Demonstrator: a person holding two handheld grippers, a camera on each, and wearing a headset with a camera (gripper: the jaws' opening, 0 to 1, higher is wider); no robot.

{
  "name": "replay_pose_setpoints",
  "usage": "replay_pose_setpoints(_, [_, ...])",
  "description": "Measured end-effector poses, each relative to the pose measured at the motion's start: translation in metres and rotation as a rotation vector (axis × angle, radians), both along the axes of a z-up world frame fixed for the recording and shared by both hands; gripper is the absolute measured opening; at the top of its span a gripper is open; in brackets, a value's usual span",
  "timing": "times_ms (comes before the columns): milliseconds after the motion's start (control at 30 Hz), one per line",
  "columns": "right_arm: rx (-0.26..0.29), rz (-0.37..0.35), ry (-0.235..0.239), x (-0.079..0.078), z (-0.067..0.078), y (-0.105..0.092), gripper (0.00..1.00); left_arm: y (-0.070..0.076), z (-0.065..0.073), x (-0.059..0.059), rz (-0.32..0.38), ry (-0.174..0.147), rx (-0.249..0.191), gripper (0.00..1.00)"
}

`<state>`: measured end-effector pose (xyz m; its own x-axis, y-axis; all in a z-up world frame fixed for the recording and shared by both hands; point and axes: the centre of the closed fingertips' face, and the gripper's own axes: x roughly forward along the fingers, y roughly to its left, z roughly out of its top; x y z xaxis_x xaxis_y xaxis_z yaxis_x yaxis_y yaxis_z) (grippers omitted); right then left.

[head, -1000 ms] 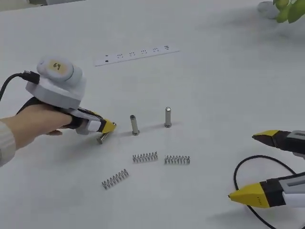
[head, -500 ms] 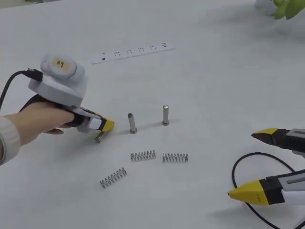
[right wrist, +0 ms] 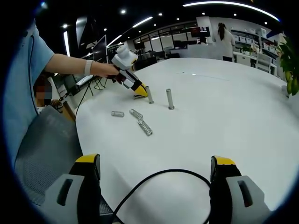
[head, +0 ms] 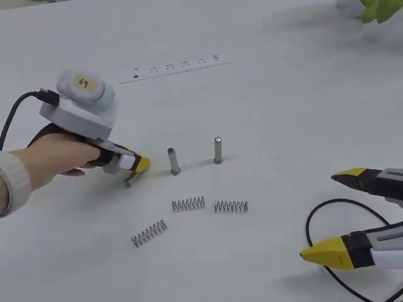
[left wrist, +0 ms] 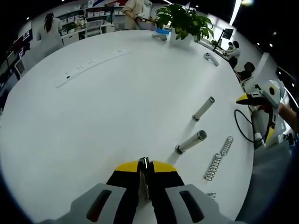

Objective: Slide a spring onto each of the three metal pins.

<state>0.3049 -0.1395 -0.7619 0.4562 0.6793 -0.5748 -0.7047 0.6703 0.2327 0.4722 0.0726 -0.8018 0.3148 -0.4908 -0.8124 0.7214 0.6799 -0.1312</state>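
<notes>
Still, the yellow-tipped left gripper stays pinched on the tilted silver metal pin, barely shifted beside two upright steel pins. Three coiled wire springs lie untouched nearby, right gripper spread wide, so no spring threaded yet.

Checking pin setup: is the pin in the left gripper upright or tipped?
Tipped: the pin leans at a slant in the shut left gripper, unlike the upright middle pin beside it.

Shiny smooth metal pins, fine wire springs, matt white table, glossy yellow plastic jaws
</notes>
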Motion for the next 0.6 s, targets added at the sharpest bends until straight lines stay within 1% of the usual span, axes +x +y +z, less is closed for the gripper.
replay_pose_setpoints(67, [0.001,0.001,0.000,-0.0001,-0.0002,0.0004,0.97,0.0001,-0.0005,0.0005,-0.007,-0.005,0.007,0.01])
replay_pose_setpoints(167, [-0.002,0.005,-0.001,-0.0006,-0.0007,0.0011,0.97,0.0007,-0.0010,0.0010,0.001,0.000,0.010,0.00])
replay_pose_setpoints(267, [-0.001,0.005,-0.001,-0.0006,-0.0006,0.0015,0.97,0.0004,-0.0012,0.0001,-0.004,-0.002,0.018,0.00])
replay_pose_setpoints(367, [0.000,0.005,-0.002,-0.0004,-0.0001,0.0019,0.97,0.0009,-0.0012,-0.0006,0.009,0.006,0.016,0.00])
replay_pose_setpoints(600, [0.000,0.007,-0.006,0.0005,0.0011,0.0030,0.97,0.0020,-0.0015,-0.0011,0.021,0.009,0.017,0.00])
